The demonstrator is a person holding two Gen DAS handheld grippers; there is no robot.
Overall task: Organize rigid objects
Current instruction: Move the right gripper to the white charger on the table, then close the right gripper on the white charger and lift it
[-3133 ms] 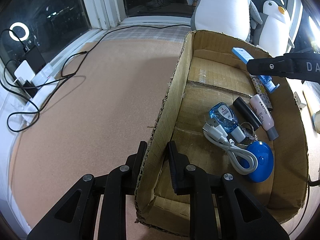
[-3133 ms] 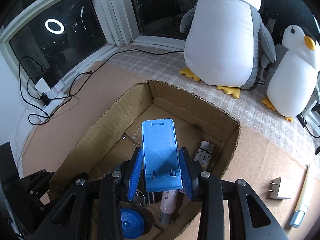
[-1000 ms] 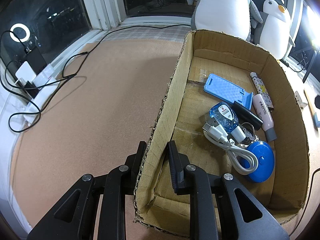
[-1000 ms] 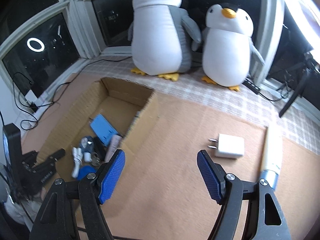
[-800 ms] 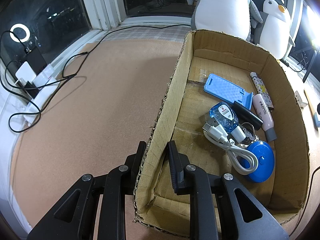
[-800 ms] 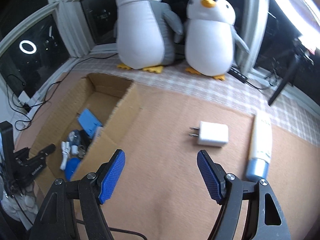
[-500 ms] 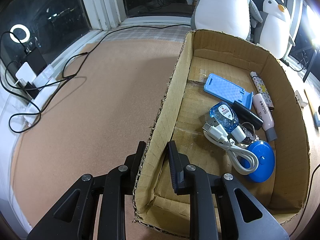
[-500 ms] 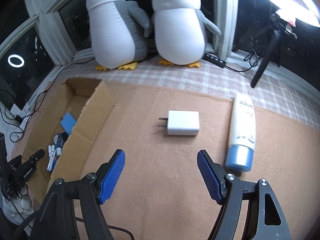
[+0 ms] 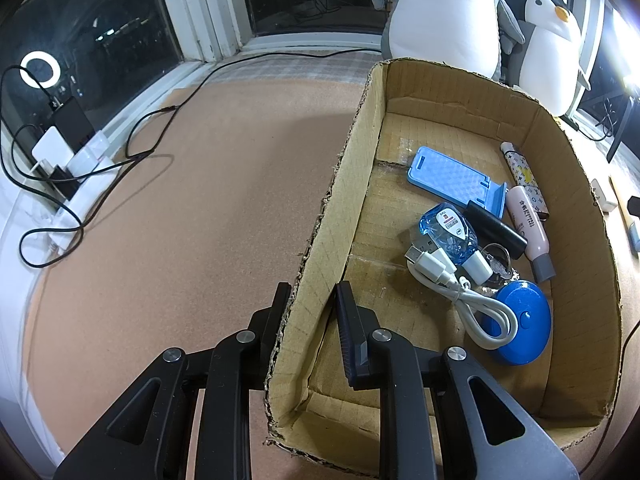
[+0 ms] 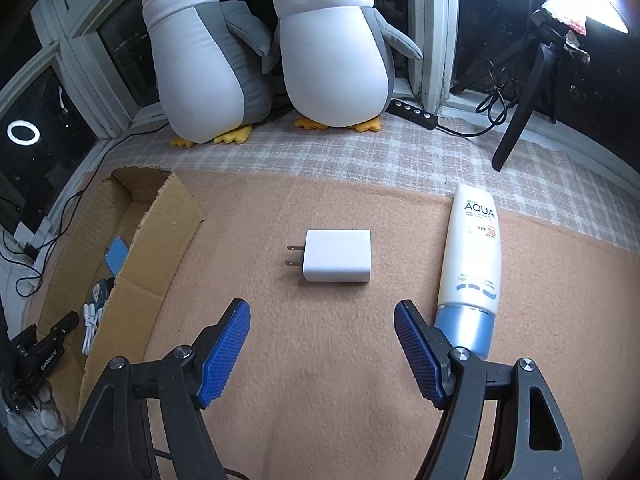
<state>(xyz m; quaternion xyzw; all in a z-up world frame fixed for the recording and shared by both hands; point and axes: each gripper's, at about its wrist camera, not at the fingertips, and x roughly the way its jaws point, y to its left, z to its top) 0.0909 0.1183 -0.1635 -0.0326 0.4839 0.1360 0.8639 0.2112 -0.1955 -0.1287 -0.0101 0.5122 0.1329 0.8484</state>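
Observation:
My left gripper (image 9: 310, 300) is shut on the near left wall of the cardboard box (image 9: 340, 200). Inside the box lie a blue phone stand (image 9: 452, 176), a blue bottle (image 9: 448, 232), a white cable (image 9: 472, 300), a round blue case (image 9: 520, 322), a black stick (image 9: 494, 230) and a pink tube (image 9: 528, 224). My right gripper (image 10: 322, 316) hangs open over the tan mat, with nothing between its blue pads. Just beyond it lies a white charger plug (image 10: 336, 256). A white sunscreen tube (image 10: 470, 264) with a blue cap lies beside the right fingertip.
Two plush penguins (image 10: 272, 52) stand on the checked cloth by the window. A black tripod leg (image 10: 516, 120) and a cable switch (image 10: 412, 112) sit at the back right. Black cables (image 9: 92, 184) and chargers (image 9: 60, 148) lie at the mat's left edge.
My right gripper swung right, away from the box, and sank a little; the charger plug and sunscreen tube now lie just ahead of it. The left gripper kept still on the box wall.

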